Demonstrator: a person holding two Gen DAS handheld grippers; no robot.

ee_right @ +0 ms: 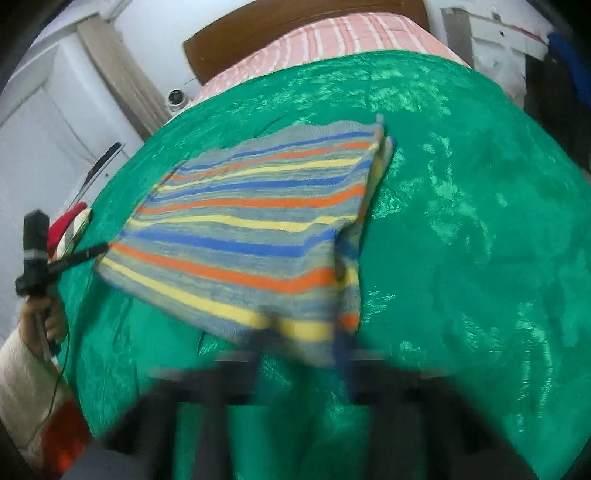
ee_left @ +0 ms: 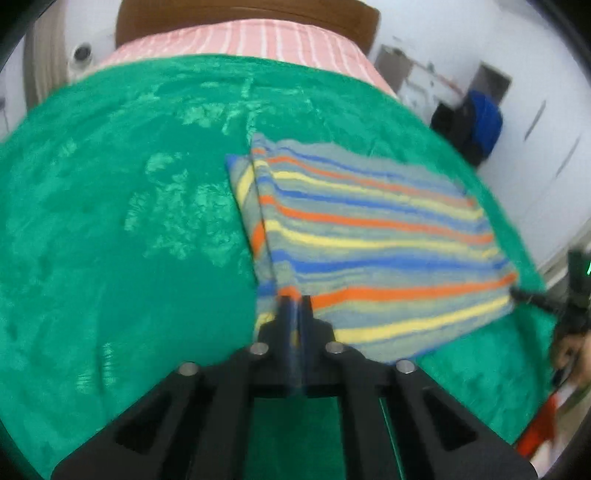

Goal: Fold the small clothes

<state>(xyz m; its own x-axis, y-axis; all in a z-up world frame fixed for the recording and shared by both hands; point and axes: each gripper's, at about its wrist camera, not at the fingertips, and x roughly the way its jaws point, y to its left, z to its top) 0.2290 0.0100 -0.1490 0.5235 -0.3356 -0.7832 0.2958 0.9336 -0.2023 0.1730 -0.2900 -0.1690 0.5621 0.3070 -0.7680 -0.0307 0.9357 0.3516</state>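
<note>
A small cloth with orange, yellow and blue stripes lies folded on a green blanket, its near edge lifted. In the left wrist view, my left gripper is shut on the cloth's near left corner. My right gripper pinches the near right corner at the frame's right edge. In the right wrist view the cloth hangs taut between both grippers. The left gripper grips the far corner. The right gripper is motion-blurred under the cloth's near edge, where its jaws are hard to read.
The green blanket covers a bed with a pink striped sheet and a wooden headboard at the far end. A blue bag stands by the wall. A red item lies beside the bed, near a person's hand.
</note>
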